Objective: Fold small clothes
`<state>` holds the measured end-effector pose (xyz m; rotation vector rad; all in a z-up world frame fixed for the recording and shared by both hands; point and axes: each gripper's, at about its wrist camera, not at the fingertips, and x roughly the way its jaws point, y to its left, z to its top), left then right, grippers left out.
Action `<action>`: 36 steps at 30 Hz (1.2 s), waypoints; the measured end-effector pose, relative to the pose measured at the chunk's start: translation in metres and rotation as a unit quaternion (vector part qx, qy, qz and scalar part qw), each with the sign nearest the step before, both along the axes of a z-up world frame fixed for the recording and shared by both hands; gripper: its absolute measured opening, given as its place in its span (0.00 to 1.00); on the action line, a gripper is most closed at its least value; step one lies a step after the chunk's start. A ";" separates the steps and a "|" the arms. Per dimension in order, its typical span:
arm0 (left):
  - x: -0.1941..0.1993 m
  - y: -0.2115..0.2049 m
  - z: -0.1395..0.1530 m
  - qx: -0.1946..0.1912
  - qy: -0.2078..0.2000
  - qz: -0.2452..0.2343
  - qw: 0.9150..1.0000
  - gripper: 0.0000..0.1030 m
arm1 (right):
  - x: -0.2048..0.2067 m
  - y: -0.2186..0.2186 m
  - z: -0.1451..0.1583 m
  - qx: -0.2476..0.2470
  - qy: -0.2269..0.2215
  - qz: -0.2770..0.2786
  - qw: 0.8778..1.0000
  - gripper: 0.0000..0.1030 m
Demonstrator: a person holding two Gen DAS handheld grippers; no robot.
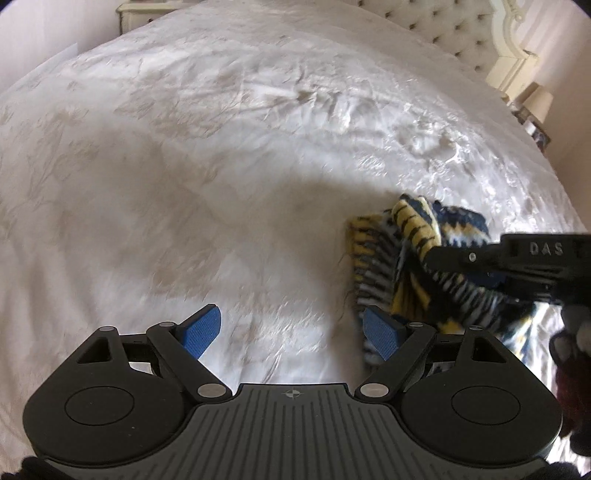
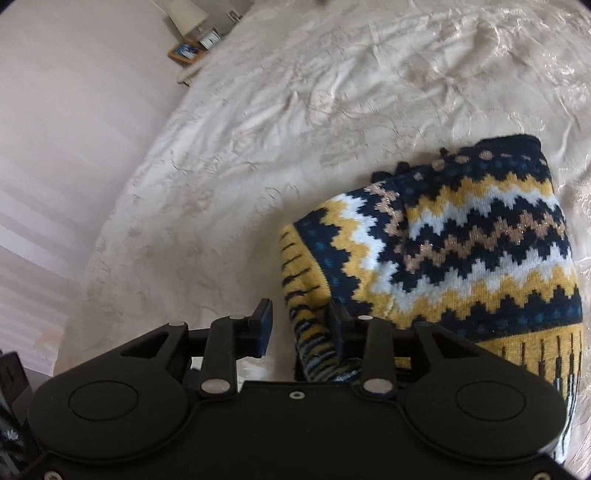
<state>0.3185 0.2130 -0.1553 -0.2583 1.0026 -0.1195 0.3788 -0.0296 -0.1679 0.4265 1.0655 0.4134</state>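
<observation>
A small knitted sweater [image 2: 461,240] with navy, yellow, white and tan zigzags lies bunched on the white bedspread [image 2: 295,110]. In the left wrist view it [image 1: 391,254] sits at the right. My left gripper [image 1: 291,332] is open and empty above the bedspread [image 1: 221,166], its right blue pad [image 1: 380,332] next to the sweater's edge. My right gripper [image 2: 299,328] is open, with a striped yellow cuff of the sweater [image 2: 310,314] between its fingers, not clamped. The right gripper's black body [image 1: 517,262] shows over the sweater in the left wrist view.
A tufted cream headboard [image 1: 443,29] and a bedside lamp [image 1: 535,103] stand at the far right of the left wrist view. A nightstand with a lamp [image 2: 188,14] and a picture frame [image 2: 186,51] is at the bed's far edge. A pale wall [image 2: 74,129] runs along the left.
</observation>
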 end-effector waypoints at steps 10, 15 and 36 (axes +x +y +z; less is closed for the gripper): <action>0.051 -0.047 0.035 -0.051 -0.050 -0.063 0.995 0.82 | -0.033 -0.051 0.029 -0.046 -0.040 -0.021 0.998 0.53; 0.081 -0.090 0.024 -0.050 -0.036 -0.131 0.989 0.82 | -0.059 -0.052 0.029 -0.084 -0.062 0.025 0.994 0.66; 0.124 -0.102 -0.051 0.002 0.103 -0.177 0.979 0.82 | -0.100 0.035 0.000 -0.266 -0.173 0.258 0.912 0.20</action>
